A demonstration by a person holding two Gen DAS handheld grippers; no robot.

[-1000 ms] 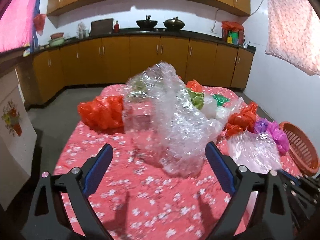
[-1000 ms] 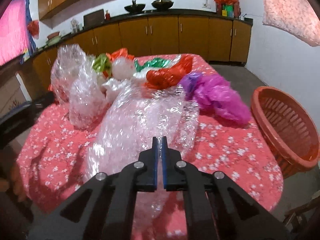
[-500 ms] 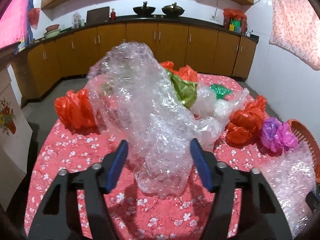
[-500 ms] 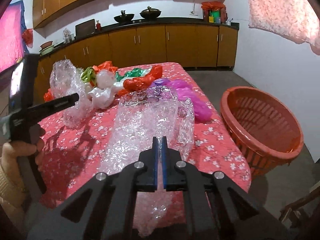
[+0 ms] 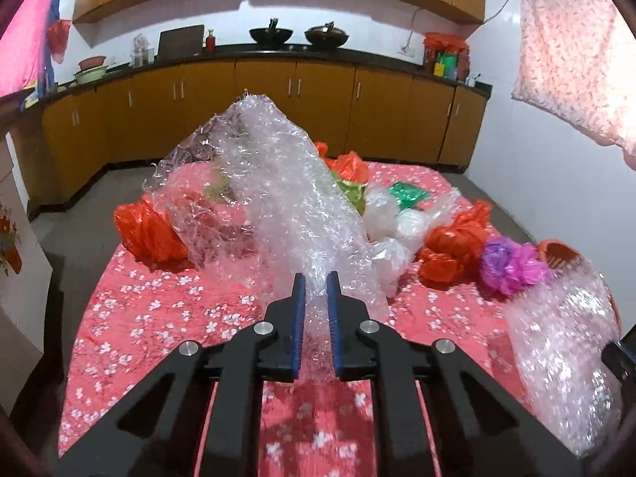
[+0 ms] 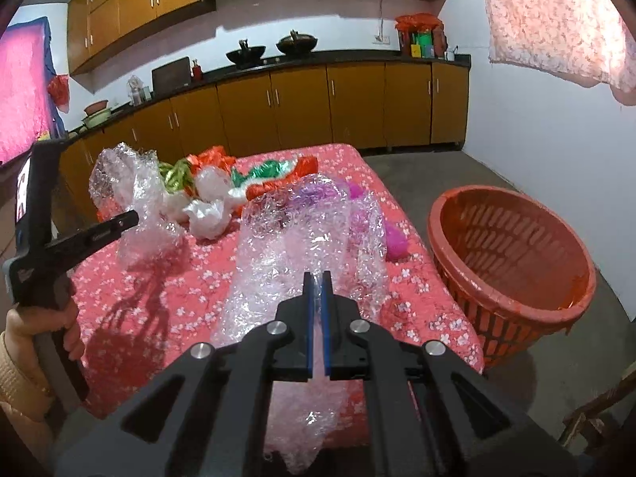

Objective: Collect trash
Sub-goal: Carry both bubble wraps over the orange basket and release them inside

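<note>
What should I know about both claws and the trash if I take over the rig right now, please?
Left claw: has just been closing, now shut on a bubble wrap sheet standing on the table.
Right claw: shut on a second bubble wrap piece, near the table's basket-side edge.
Basket: on the floor beside the table, looks empty.
Done: both wraps gripped.
Left: drop both in the basket, then collect the orange bags, purple bag and the white and green ones.
</note>
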